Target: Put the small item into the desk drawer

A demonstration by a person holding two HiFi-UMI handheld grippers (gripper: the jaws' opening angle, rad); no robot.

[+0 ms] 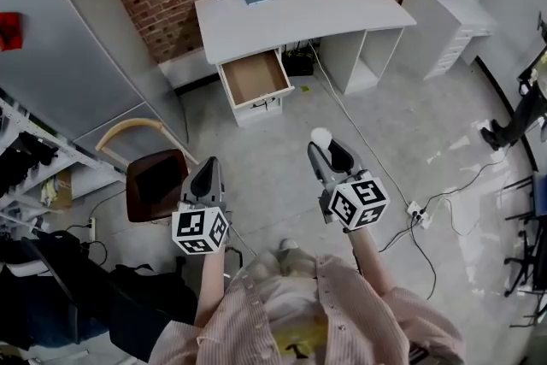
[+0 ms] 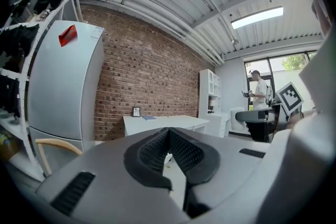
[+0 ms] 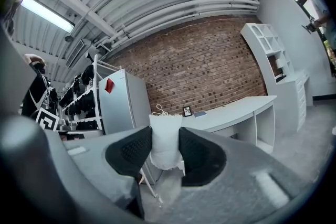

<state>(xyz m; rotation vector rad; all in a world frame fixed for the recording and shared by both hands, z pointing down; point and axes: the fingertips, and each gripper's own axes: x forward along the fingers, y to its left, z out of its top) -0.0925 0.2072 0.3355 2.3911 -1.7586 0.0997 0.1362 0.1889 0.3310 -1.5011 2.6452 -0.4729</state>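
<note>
Just right of the brown chair (image 1: 156,184) is the left gripper (image 1: 208,177). Its jaws are shut tight together and there is nothing in them. The desk drawer (image 1: 254,78) stands open under the white desk (image 1: 299,8). It looks empty inside. It is across the bare floor, well apart from both grippers.

The right gripper (image 1: 327,151) is squeezing the small white bag (image 3: 164,140). The bag stands up tall between the jaws, and its top pokes out past the tips. From this gripper, the drawer is ahead and a little to the left.

I think the person has to step closer first. Then the right gripper can reach forward and left, go over the open drawer, and let the bag go.
</note>
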